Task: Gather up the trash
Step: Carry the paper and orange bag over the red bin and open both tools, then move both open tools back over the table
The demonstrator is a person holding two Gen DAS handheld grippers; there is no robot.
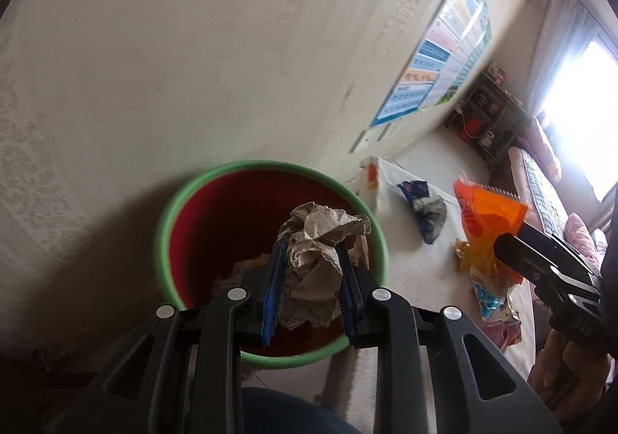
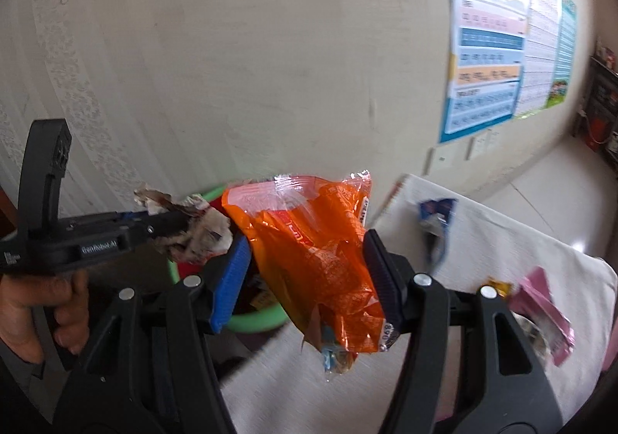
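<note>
My left gripper [image 1: 311,254] is shut on a crumpled ball of printed paper [image 1: 316,260], held right over the red bin with a green rim [image 1: 181,202]. From the right wrist view the same paper ball [image 2: 201,231] shows at the left gripper's tip, above the bin [image 2: 255,322]. My right gripper [image 2: 305,240] is shut on an orange snack bag [image 2: 316,252], just right of the bin over the table's edge. In the left wrist view that orange bag [image 1: 488,229] hangs from the right gripper's black fingers [image 1: 517,244].
A white-clothed table [image 2: 502,240] holds a blue wrapper [image 2: 436,219], a small yellow wrapper [image 2: 498,287] and a pink wrapper [image 2: 540,310]. The bin stands against a pale wall with a coloured poster [image 2: 490,67]. A shelf [image 1: 486,105] stands further back.
</note>
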